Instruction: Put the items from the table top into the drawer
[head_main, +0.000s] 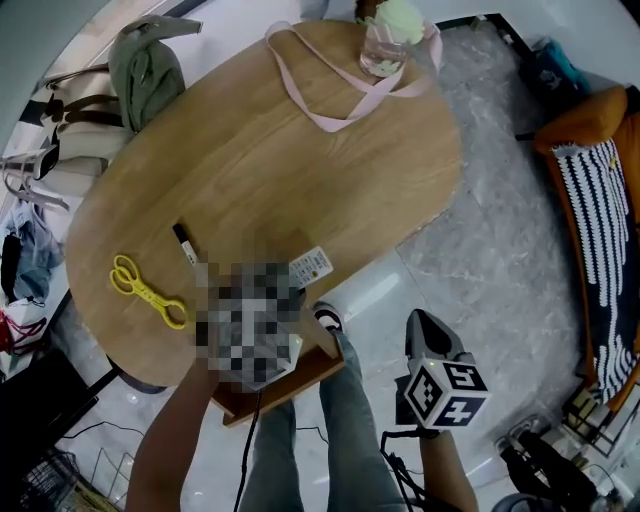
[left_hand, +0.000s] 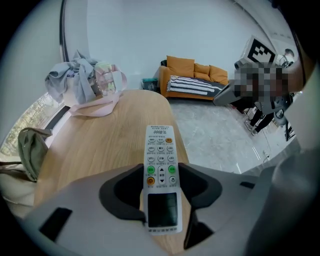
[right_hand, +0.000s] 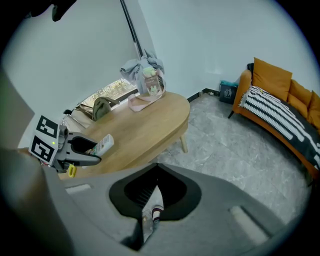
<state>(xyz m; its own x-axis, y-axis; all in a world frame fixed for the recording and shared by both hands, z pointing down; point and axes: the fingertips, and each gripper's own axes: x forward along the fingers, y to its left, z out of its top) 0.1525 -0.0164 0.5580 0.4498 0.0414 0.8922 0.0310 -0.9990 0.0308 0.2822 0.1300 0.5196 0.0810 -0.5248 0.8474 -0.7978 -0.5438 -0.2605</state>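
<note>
A white remote control (left_hand: 161, 150) with a small screen sits lengthwise between the jaws of my left gripper (left_hand: 161, 182), whose pads press on both its sides. In the head view the remote (head_main: 311, 263) sticks out over the near edge of the oval wooden table (head_main: 300, 150), and a mosaic patch hides the gripper. On the table lie a yellow pair of scissors (head_main: 148, 291) and a black marker (head_main: 185, 243). A brown wooden drawer (head_main: 290, 385) juts out under the near rim. My right gripper (head_main: 425, 325) hangs over the floor to the right, jaws together and empty (right_hand: 152, 212).
A clear bag with pink straps (head_main: 385, 45) stands at the table's far end, a green bag (head_main: 148, 70) at its far left. The person's legs (head_main: 340, 420) are beside the drawer. An orange sofa (head_main: 600, 200) stands at the right, across grey marble floor.
</note>
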